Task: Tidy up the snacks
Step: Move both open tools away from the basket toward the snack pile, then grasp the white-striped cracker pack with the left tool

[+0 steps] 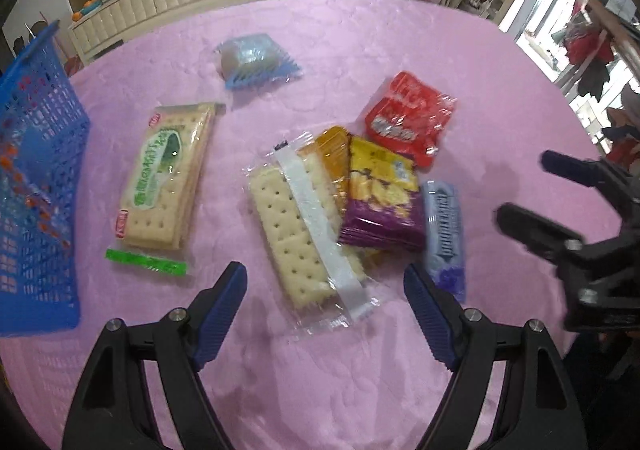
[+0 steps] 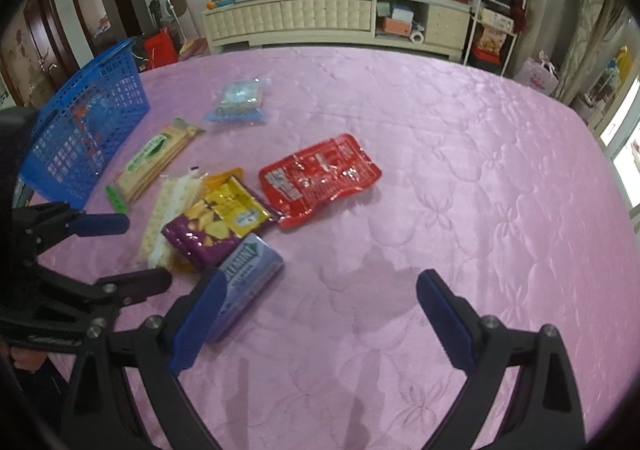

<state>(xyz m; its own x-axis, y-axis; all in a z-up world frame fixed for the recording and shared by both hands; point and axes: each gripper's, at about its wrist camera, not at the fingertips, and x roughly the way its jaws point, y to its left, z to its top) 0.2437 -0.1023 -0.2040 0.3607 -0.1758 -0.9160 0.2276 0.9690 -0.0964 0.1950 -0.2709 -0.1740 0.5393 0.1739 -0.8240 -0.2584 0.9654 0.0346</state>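
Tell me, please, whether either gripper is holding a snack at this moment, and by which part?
Nothing is held: the left gripper and right gripper are both open above the snacks.

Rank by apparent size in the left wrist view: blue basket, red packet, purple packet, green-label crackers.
1. blue basket, cut off by the frame edge
2. green-label crackers
3. red packet and purple packet: too alike, and overlapping, to rank

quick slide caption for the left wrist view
Open left gripper above a clear-wrapped cracker pack among snack packets on a pink tablecloth, blue basket at left.
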